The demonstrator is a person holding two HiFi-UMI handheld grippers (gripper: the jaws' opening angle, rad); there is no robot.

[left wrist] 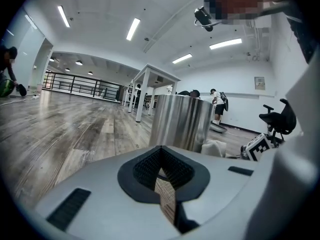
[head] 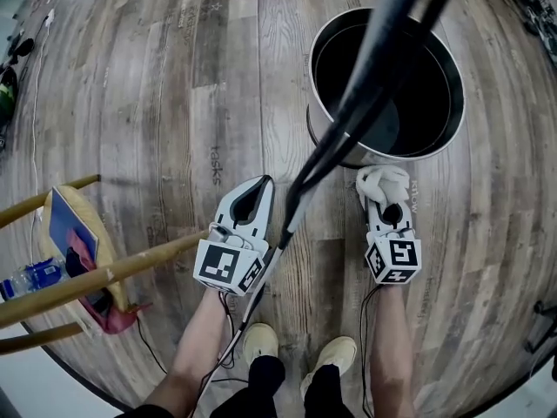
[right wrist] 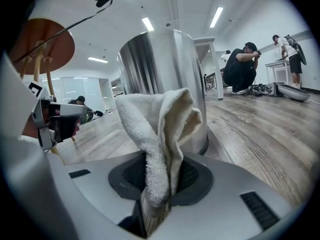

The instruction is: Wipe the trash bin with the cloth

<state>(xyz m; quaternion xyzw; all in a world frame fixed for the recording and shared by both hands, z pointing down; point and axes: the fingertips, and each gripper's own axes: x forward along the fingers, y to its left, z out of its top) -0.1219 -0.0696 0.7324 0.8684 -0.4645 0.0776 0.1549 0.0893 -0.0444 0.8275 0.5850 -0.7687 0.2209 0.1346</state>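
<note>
Cloth (head: 381, 183) poised beside trash bin (head: 418, 155)
Right gripper (head: 387, 209), clamping the cloth, sits nearest the bin, which stands straight ahead of its jaws; left gripper (head: 258, 186), pinched together and empty, lies farther off.

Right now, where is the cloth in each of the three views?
Head view: cloth right of centre, below the trash bin.
Left gripper view: cloth lower right, beside the trash bin's base.
Right gripper view: cloth centre, between the jaws.
Shared landmark: the steel trash bin.
</note>
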